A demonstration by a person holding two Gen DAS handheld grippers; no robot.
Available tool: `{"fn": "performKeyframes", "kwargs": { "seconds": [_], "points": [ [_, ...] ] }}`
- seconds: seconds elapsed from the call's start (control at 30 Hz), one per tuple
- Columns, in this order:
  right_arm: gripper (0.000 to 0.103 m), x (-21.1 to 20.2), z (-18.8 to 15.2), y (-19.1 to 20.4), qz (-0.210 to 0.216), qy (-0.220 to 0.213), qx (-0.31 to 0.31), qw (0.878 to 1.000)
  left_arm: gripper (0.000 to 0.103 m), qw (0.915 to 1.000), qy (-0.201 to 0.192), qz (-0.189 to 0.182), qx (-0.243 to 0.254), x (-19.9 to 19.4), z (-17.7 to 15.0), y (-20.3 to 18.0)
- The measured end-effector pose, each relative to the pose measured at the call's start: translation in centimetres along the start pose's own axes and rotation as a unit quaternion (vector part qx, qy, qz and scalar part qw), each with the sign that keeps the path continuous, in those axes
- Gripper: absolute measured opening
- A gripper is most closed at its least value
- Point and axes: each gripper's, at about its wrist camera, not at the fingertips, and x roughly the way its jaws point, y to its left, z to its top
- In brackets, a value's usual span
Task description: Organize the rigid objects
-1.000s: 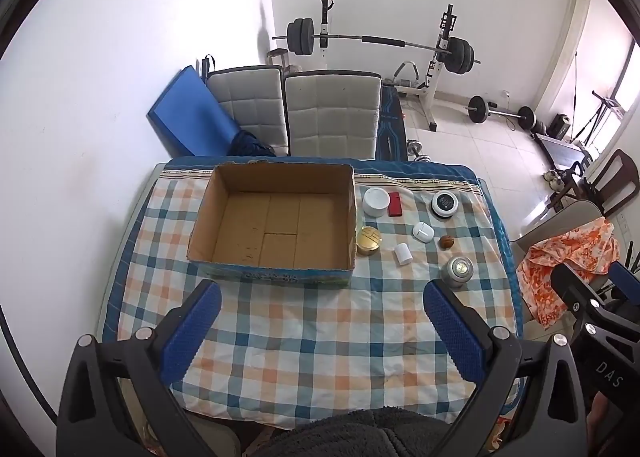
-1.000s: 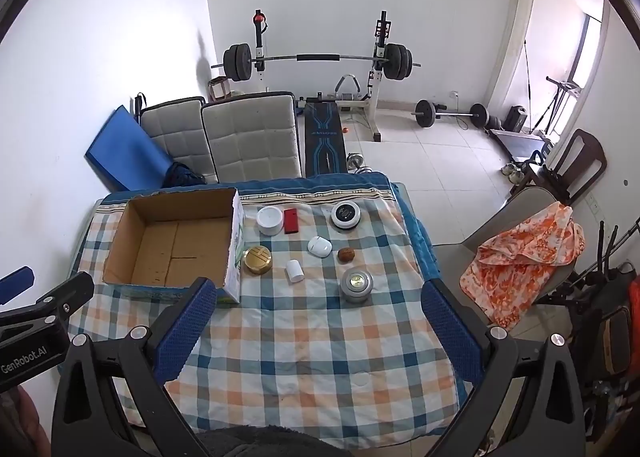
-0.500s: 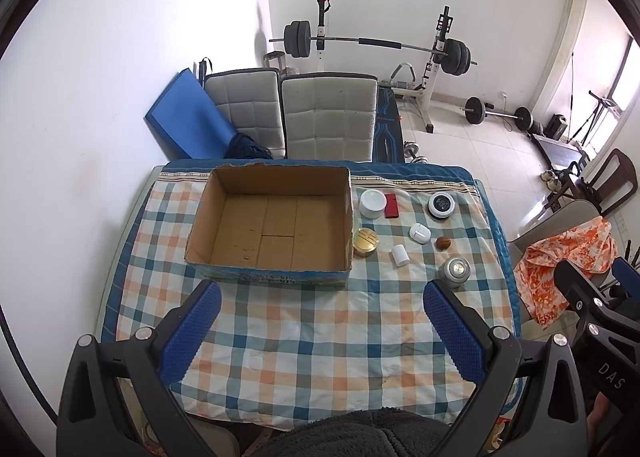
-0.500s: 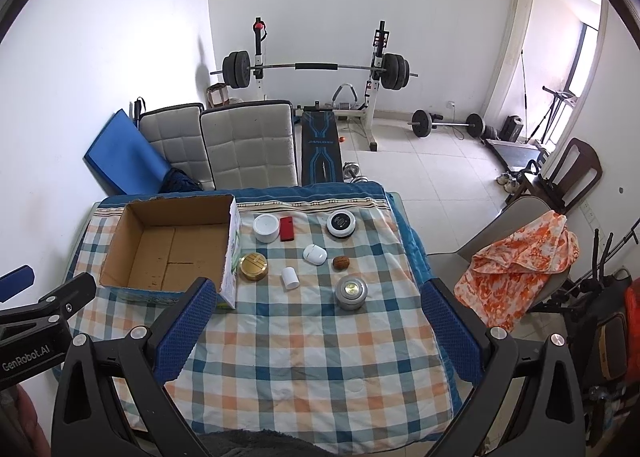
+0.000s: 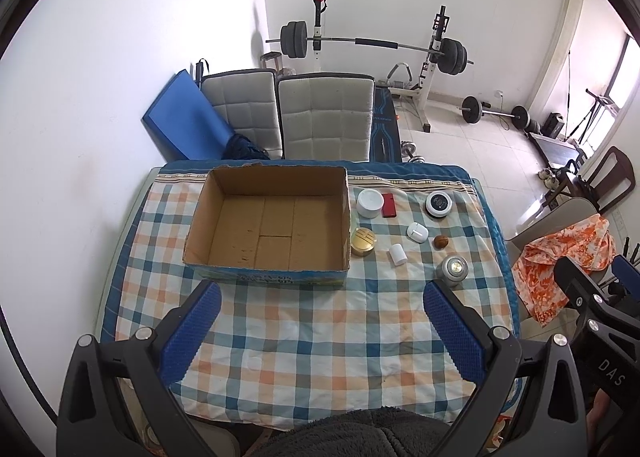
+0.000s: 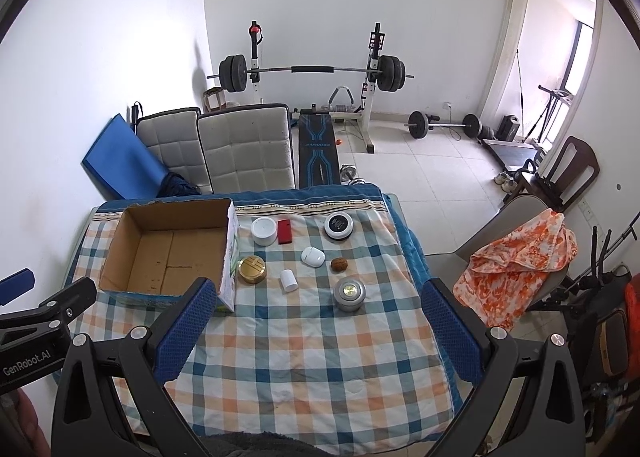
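Observation:
An empty cardboard box (image 5: 268, 225) (image 6: 168, 253) sits at the far left of the checked tablecloth (image 5: 304, 337) (image 6: 312, 349). To its right lie a gold tin (image 5: 363, 242) (image 6: 252, 269), a white jar (image 5: 369, 203) (image 6: 264, 230), a red case (image 5: 388, 205) (image 6: 284, 232), a black-topped round device (image 5: 439, 204) (image 6: 339, 226), a white earbud case (image 5: 417, 232) (image 6: 313, 256), a small white cylinder (image 5: 398, 254) (image 6: 289, 280), a brown nut (image 5: 440, 242) (image 6: 339, 264) and a silver puck (image 5: 452, 268) (image 6: 349, 292). My left gripper (image 5: 320, 333) and right gripper (image 6: 316, 331) hover open above the near table edge, holding nothing.
Two grey padded chairs (image 5: 320, 113) and a blue mat (image 5: 184, 125) stand behind the table. A barbell rack (image 6: 312, 73) is at the back wall. A chair with an orange cloth (image 6: 520, 257) stands right of the table.
Both grippers have drawn back and up a little, so the table and objects look slightly smaller. Nothing on the table has moved.

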Motion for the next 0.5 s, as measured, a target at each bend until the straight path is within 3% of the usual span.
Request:
{"fn": "performKeyframes", "kwargs": {
  "seconds": [0.5],
  "points": [
    [0.103,-0.37,-0.29,-0.13,-0.004,-0.002,0.005,1.000,0.103,1.0000,-0.003,0.001,0.003,-0.36,0.13,-0.63]
  ]
}}
